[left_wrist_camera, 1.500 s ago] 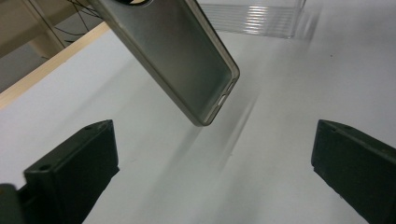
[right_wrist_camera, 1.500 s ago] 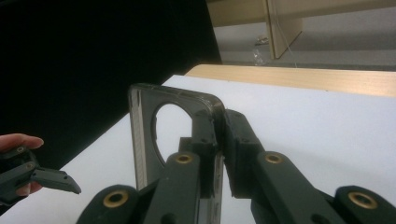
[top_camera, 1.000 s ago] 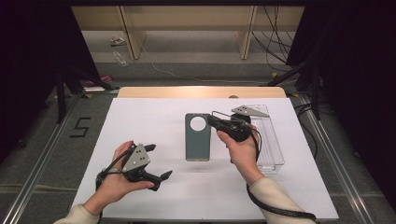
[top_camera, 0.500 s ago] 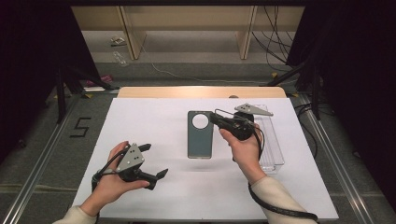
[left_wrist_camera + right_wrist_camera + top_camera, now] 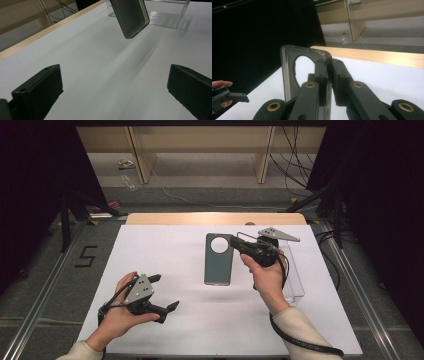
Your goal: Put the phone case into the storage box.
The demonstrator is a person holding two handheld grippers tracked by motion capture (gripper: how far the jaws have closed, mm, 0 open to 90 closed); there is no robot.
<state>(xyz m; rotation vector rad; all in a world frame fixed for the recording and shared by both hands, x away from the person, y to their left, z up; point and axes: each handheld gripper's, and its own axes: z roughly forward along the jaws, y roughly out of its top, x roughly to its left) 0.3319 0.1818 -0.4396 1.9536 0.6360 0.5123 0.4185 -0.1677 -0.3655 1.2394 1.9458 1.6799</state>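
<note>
Right gripper view: fingers (image 5: 322,72) hide the phone case (image 5: 292,72) edge.

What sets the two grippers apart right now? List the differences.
The right gripper is shut on the rim of the phone case, holding it off the table; the left gripper is open and holds nothing. The right one is over mid-table, the left near the front left. Both are black and hand-held.
</note>
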